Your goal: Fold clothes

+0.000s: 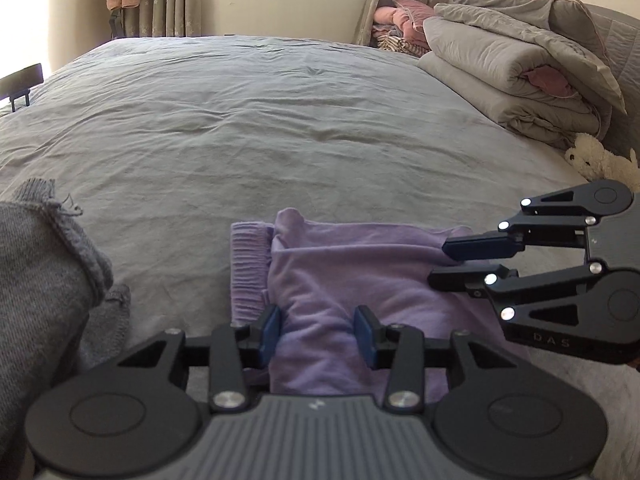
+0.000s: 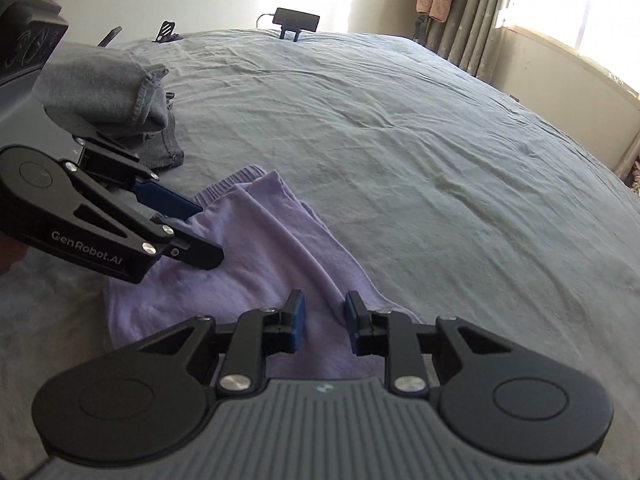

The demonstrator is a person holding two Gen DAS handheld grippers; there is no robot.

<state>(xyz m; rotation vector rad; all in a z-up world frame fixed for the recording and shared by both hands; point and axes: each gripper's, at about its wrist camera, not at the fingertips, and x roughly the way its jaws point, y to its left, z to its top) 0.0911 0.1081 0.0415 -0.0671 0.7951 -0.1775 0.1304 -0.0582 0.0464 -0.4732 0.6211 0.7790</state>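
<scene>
Already folded into a compact bundle, a lilac knit garment [image 1: 340, 272] lies on the grey bedsheet [image 1: 240, 120] directly beneath both grippers, its ribbed hem [image 1: 248, 264] turned toward the left gripper's outer side. It looks soft, light and limp, likely to sag and unfold unless pinched through all layers at an edge or corner. Its long axis appears to run from one gripper to the other, ribbed end away from the right gripper. The left gripper [image 1: 318, 330] hovers over the near edge, jaws partly apart with cloth showing between them but not visibly pinched. The right gripper [image 2: 325, 322], at the opposite end, stands narrower, likewise gripping nothing. Beyond the left gripper sits a grey knit garment [image 1: 44, 280]; folded quilts [image 1: 512, 68] lie far off.
</scene>
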